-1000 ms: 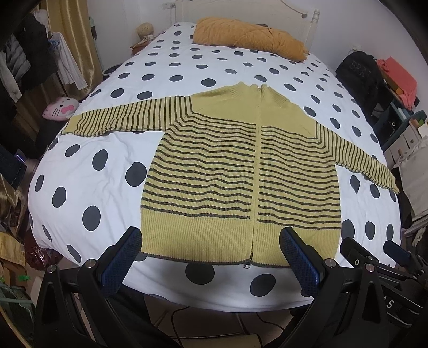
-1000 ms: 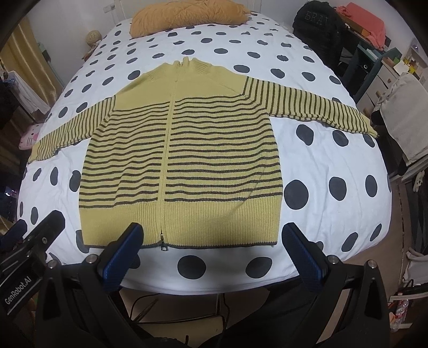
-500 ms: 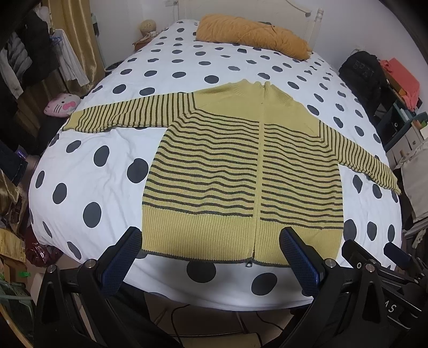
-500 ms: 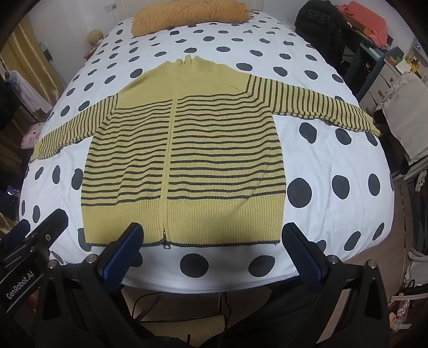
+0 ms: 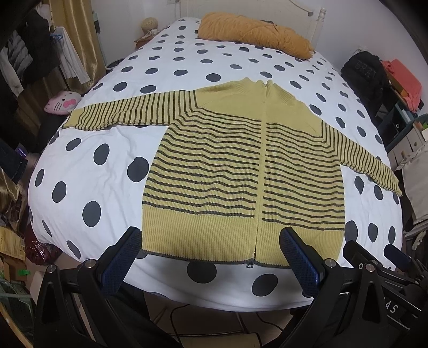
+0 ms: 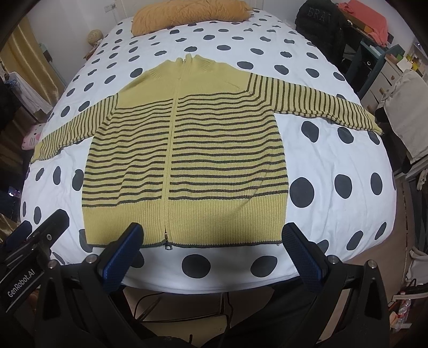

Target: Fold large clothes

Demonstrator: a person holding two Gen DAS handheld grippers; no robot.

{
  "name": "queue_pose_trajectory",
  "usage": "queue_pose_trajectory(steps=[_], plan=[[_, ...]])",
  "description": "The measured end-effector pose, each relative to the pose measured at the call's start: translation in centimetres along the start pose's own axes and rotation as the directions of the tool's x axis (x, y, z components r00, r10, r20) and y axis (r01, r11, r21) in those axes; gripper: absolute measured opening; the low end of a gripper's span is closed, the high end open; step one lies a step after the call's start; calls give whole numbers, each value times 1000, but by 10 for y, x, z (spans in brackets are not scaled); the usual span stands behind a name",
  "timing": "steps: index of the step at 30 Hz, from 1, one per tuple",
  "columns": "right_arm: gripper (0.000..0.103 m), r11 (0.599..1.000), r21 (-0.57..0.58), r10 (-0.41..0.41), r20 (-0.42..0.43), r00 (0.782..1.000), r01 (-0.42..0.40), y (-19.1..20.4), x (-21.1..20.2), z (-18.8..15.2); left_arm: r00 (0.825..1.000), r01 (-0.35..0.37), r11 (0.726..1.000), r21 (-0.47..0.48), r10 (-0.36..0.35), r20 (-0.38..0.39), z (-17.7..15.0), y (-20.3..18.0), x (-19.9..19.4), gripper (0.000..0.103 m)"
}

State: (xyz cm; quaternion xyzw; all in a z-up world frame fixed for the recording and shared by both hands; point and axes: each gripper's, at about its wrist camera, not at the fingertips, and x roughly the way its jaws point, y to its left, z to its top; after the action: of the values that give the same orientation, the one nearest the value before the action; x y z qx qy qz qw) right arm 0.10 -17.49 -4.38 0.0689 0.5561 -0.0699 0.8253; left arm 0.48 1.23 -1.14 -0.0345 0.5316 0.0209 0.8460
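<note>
Both claws, the left claw (image 5: 211,247) and the right claw (image 6: 212,245), have advanced slightly toward the bed (image 5: 88,166) edge; each is spread wide, holding nothing. Left unit reads "GenRobot.AI". The striped cardigan (image 6: 184,160) lies flat, zipped, sleeves spread. Backpack (image 6: 318,18) reads "BRA".

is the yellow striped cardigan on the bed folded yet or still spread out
Spread out: the cardigan lies flat, zipped, both sleeves extended sideways on the bed.

Yellow zip cardigan (image 5: 240,171) with dark stripes; white bedcover (image 5: 88,166) with dark grey dots; mustard pillow (image 5: 254,29); blue gripper pads (image 5: 120,265).
</note>
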Motion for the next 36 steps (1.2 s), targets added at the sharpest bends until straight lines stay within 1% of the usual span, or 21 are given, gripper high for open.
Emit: queue_pose_trajectory(steps=[18,22,25,27,30,33,35,36], plan=[[103,1000,1,1,-9,1000,-1,5,8,2,1000,2,1000,-17,-2,-17,4,5,10,102],[103,1000,4,2,-18,1000,-2,5,12,3,1000,6,1000,-26,-7,-26,7,10,18,102],[103,1000,5,-1,-32,999,1,5,17,4,999,9,999,-44,-10,-35,15,22,31,102],[103,1000,4,-5,-42,999,5,5,23,6,1000,-5,997,-74,4,-25,26,43,45,102],[103,1000,1,-16,-73,997,16,8,39,10,1000,-5,988,-156,4,-11,48,95,77,102],[103,1000,-9,-21,-101,995,21,15,56,15,998,-58,961,-272,55,-21,80,173,120,102],[103,999,-22,-25,-115,993,23,21,68,19,997,-79,930,-358,78,-17,104,231,146,102],[103,999,-27,-30,-121,992,27,24,73,21,996,-81,911,-404,89,0,116,259,158,101]])
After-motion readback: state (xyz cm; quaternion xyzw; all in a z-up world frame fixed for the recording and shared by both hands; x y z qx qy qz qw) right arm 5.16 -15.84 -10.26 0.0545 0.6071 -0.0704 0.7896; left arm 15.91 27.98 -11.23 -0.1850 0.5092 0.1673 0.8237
